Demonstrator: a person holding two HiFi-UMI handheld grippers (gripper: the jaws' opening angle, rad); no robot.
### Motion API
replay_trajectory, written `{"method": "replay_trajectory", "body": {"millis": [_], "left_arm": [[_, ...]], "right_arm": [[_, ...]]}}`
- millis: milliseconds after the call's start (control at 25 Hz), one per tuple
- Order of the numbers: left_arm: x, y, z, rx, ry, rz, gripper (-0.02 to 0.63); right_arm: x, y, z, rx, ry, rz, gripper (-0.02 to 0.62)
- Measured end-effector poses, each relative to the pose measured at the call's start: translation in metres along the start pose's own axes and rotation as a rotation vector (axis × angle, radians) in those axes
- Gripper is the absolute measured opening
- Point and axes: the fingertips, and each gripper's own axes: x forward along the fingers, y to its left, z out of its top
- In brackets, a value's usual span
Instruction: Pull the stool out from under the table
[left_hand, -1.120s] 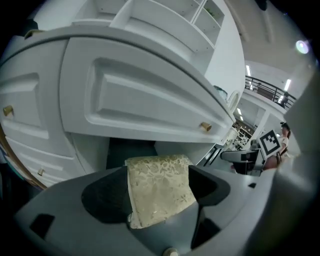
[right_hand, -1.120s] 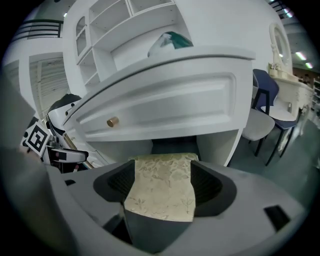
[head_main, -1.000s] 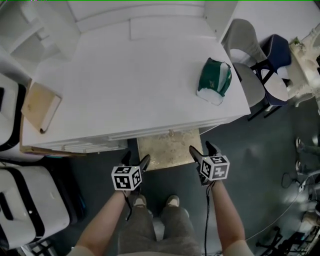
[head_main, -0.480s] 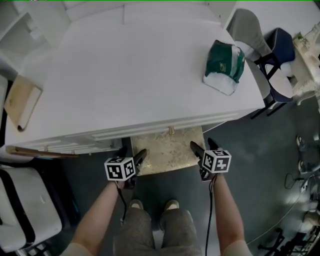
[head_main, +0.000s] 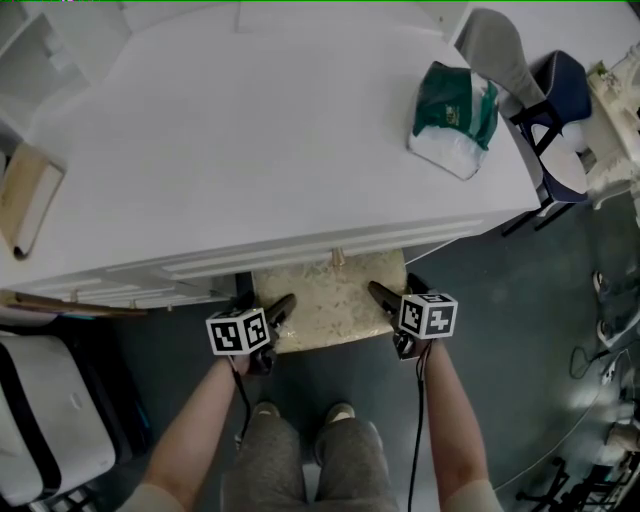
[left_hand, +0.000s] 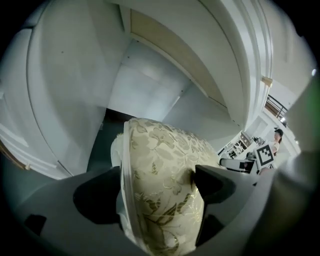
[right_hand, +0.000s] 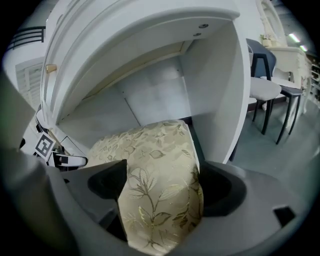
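The stool (head_main: 330, 298) has a cream cushion with a gold leaf pattern and sits mostly under the white table (head_main: 250, 150), its front part sticking out. My left gripper (head_main: 265, 302) straddles the cushion's left front corner and my right gripper (head_main: 392, 287) its right front corner. Both sets of jaws are opening, with the cushion edge between them. In the left gripper view the stool (left_hand: 160, 160) fills the gap of the left gripper (left_hand: 157, 176). In the right gripper view the stool (right_hand: 150, 145) bulges between the jaws of the right gripper (right_hand: 164, 171).
A green and white bag (head_main: 455, 110) lies on the table's right side. A wooden board (head_main: 25, 200) rests at the table's left edge. Chairs (head_main: 545, 95) stand to the right, white cases (head_main: 50, 420) to the left. The person's legs and shoes (head_main: 300, 412) are just behind the stool.
Both grippers have moved forward onto the stool's front corners, and their jaws now stand wider around the cushion edge. The head view has shifted slightly toward the table.
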Motion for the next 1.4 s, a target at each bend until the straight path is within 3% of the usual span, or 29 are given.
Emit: {"method": "replay_trajectory", "body": {"millis": [160,520,720,920,1200,1400], "left_arm": [[0.008,0.005,-0.006,-0.102,0.035,-0.071,0.498],[0.019,0.000,-0.007,-0.110,0.035,-0.180,0.506],[0.017,0.001,-0.004,-0.073,0.031,-0.187,0.505],[0.009,0.001,-0.007,0.021,0.079,-0.185,0.500],[-0.026,-0.004,-0.028,-0.023,0.121,-0.191,0.499],[-0.057,-0.026,-0.039,0.016,0.167,-0.178,0.499]], "right_arm": [[0.003,-0.007,-0.001,-0.016,0.034,-0.005,0.482],[0.017,-0.009,-0.009,0.063,0.049,0.124,0.506],[0.016,-0.007,-0.009,0.059,0.042,0.131,0.505],[0.001,0.001,-0.027,0.104,0.036,0.158,0.499],[-0.041,0.023,-0.048,0.148,0.067,0.167,0.463],[-0.086,0.030,-0.061,0.179,0.058,0.149,0.463]]}}
